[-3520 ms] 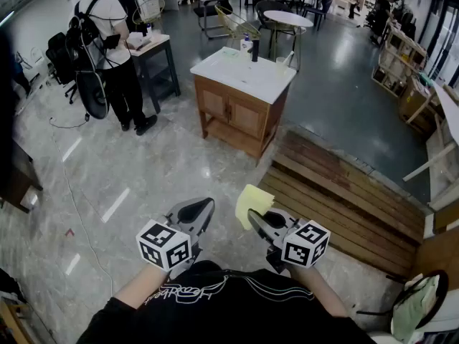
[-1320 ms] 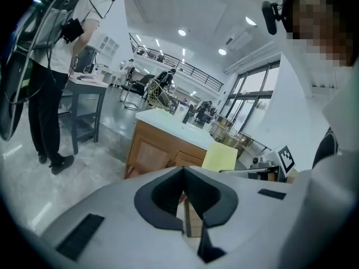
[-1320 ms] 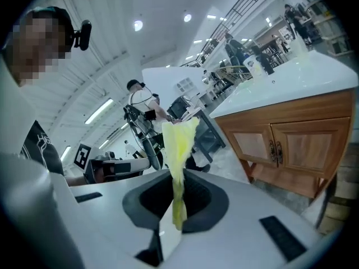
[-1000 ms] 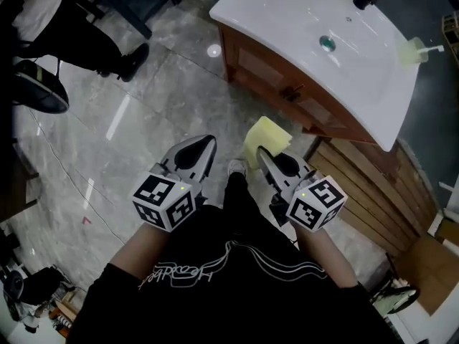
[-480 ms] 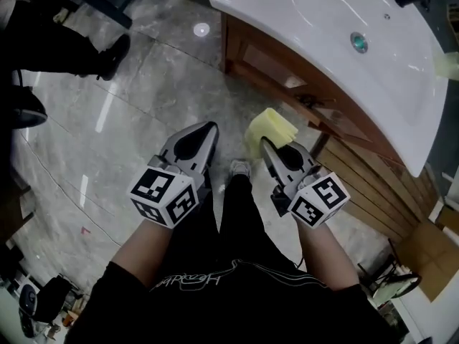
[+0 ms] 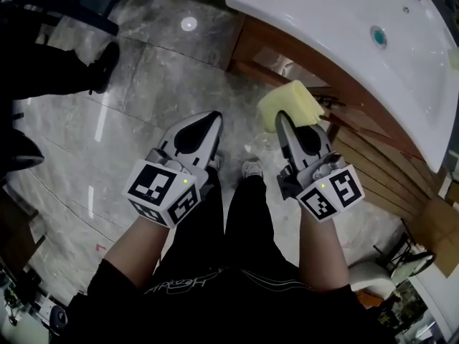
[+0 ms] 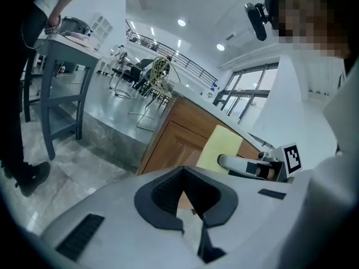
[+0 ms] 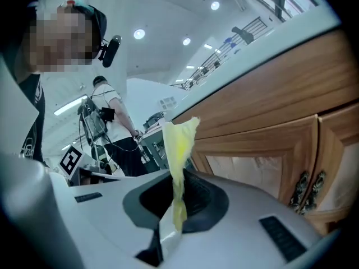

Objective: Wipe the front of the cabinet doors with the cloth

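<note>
1. The right gripper [image 8: 174,220] was closed on a yellow cloth [image 8: 178,144], with the fabric pinched thin between its jaws.
2. The cloth stood up from the jaws in a narrow, crumpled strip with a ragged top edge. From the head view it showed as a pale yellow folded pad [image 6: 290,104] at the tip of the right gripper [image 6: 281,119].
3. The cloth was held up close in front of the wooden cabinet doors [image 8: 263,150], left of the pair of dark metal handles [image 8: 308,189]. I could not tell whether it touched the wood.
4. The left gripper [image 7: 193,212] was closed, its jaw tips together with nothing between them. It was held beside the right one, pointing toward the cabinet doors [image 7: 171,147].
5. From above, the left gripper [image 6: 214,120] hung over the grey marble floor [image 6: 143,84], just short of the white sink top [image 6: 337,41] that overhung the doors.
</note>
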`<state>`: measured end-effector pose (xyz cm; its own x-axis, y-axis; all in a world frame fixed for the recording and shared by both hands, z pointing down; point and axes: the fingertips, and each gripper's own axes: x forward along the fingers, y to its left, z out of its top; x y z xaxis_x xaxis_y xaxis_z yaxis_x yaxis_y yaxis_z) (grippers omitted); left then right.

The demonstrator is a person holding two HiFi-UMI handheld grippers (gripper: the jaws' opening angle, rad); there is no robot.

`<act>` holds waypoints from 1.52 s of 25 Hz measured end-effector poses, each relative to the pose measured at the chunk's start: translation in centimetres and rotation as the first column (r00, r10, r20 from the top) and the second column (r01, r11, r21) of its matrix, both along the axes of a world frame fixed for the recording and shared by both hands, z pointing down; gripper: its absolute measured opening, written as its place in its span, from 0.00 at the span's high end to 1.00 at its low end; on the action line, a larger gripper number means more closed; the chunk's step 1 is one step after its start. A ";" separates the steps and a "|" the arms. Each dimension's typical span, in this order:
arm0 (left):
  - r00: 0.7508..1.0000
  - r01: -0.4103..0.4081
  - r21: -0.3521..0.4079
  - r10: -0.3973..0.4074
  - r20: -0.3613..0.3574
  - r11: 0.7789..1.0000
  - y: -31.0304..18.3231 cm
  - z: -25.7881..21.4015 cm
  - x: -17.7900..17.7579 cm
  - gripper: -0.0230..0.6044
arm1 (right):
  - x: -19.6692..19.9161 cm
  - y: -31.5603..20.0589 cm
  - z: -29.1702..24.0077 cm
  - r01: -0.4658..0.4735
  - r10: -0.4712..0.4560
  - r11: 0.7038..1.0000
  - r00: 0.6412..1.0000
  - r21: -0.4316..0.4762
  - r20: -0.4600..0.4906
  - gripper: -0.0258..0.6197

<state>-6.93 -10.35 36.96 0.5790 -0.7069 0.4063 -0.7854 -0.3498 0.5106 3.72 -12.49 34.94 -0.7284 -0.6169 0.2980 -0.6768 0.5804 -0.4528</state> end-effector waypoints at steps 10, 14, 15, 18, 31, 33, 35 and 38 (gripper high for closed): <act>0.992 -0.110 0.042 0.108 0.061 0.993 -2.8 0.3 -2.0 0.95 | -4.2 -3.7 -0.3 -0.040 0.041 0.997 0.999 0.071 -0.016 0.90; 0.990 -0.127 0.038 0.124 0.072 0.991 -2.9 0.2 -2.2 0.95 | -5.9 -4.4 0.5 -0.023 0.028 0.996 0.998 0.088 -0.049 0.90; 0.989 -0.127 0.033 0.124 0.076 0.991 -2.9 0.3 -2.5 0.95 | -6.3 -4.6 0.9 -0.021 0.027 0.995 0.998 0.093 -0.062 0.90; 0.992 -0.110 0.005 0.109 0.068 0.994 -3.0 0.8 -3.8 0.95 | -7.4 -5.6 2.1 -0.027 0.036 0.995 0.995 0.101 -0.091 0.90; 0.996 -0.068 -0.047 0.070 0.050 0.997 -3.5 2.0 -5.8 0.95 | -7.9 -7.8 4.9 -0.047 0.084 0.985 0.971 0.167 -0.224 0.90; 0.997 -0.062 -0.051 0.065 0.051 0.997 -3.4 2.3 -6.0 0.95 | -7.7 -8.1 5.3 -0.071 0.107 0.984 0.971 0.165 -0.216 0.90; 0.997 -0.059 -0.059 0.062 0.053 0.997 -3.1 2.6 -6.1 0.95 | -7.4 -8.4 5.5 -0.096 0.130 0.981 0.970 0.166 -0.207 0.90; 0.997 -0.055 -0.069 0.059 0.056 0.996 -2.7 2.9 -6.3 0.95 | -7.3 -8.6 5.8 -0.109 0.143 0.980 0.968 0.169 -0.207 0.90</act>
